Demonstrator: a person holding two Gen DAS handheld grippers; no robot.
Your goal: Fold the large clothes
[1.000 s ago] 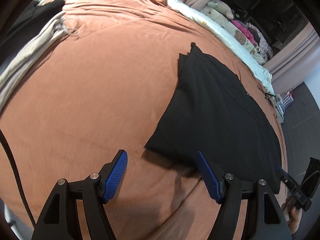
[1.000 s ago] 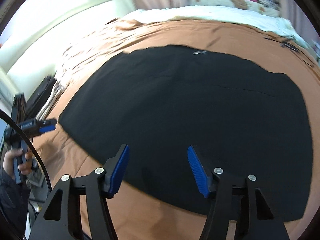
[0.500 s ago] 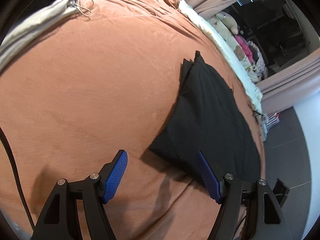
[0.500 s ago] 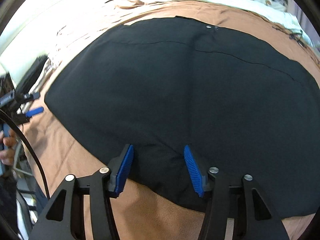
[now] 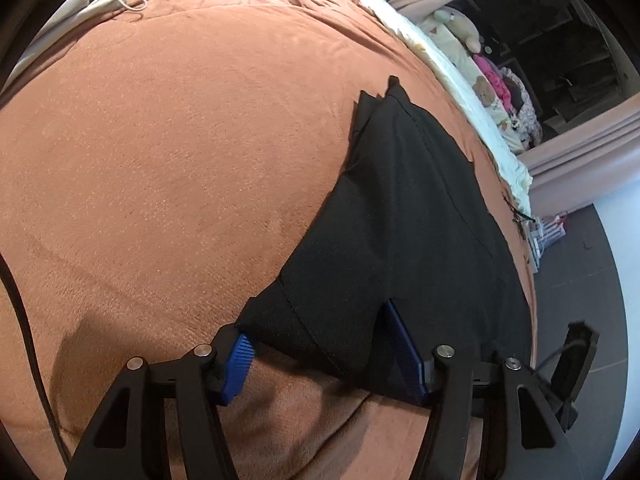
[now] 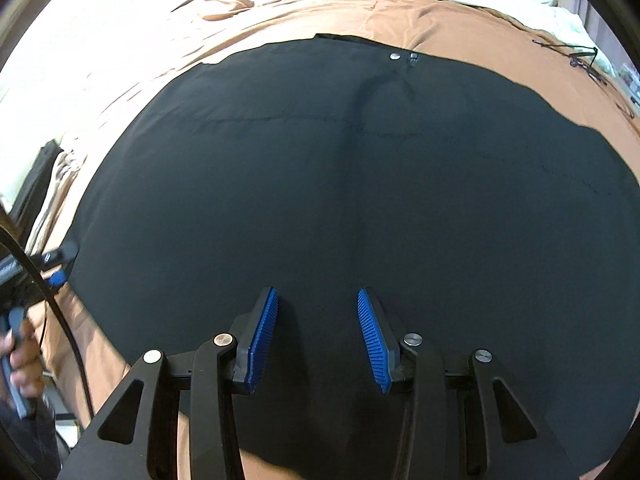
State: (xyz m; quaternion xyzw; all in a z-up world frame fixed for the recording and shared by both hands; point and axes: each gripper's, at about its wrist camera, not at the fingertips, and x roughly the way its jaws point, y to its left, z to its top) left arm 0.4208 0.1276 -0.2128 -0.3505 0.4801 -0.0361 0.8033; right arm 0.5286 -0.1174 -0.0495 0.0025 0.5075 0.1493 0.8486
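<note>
Garment (image 6: 360,200), black, thin, limp; best pinched at near corners. Left gripper (image 5: 320,354) closing around corner; right gripper (image 6: 316,336) closing over hem, neither pinching yet.

The black trousers (image 6: 360,184) lie spread flat across the middle of the right wrist view, silver waist button at upper centre. In the left wrist view they (image 5: 408,220) run from lower centre toward upper right, near corner bunched.
</note>
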